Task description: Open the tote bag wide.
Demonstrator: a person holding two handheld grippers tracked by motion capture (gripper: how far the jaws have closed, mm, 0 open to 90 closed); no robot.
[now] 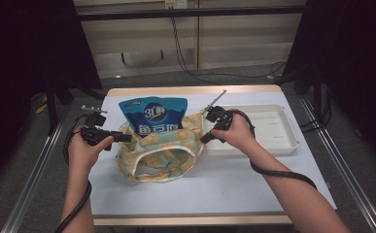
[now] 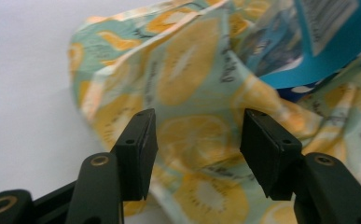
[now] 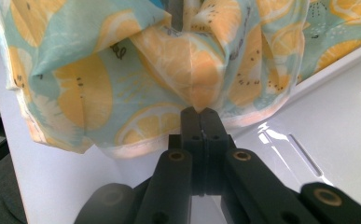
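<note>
A cloth bag [image 1: 161,155] printed with orange slices on pale green lies open at the middle of the white table. A blue snack pouch [image 1: 152,114] stands upright in its far side. My left gripper [image 1: 125,137] is at the bag's left edge. In the left gripper view its jaws stand apart [image 2: 197,126], with the bag cloth [image 2: 192,88] and a corner of the blue pouch [image 2: 327,46] just beyond them and nothing pinched. My right gripper [image 1: 205,138] is at the bag's right edge. Its jaws [image 3: 199,114] are shut on a fold of the cloth [image 3: 122,70].
A white plastic tray [image 1: 273,126] sits on the table right of the bag, its rim under my right hand; its slotted floor [image 3: 336,140] shows in the right gripper view. Black cables trail from both grippers. Bare tabletop [image 1: 224,179] lies in front of the bag.
</note>
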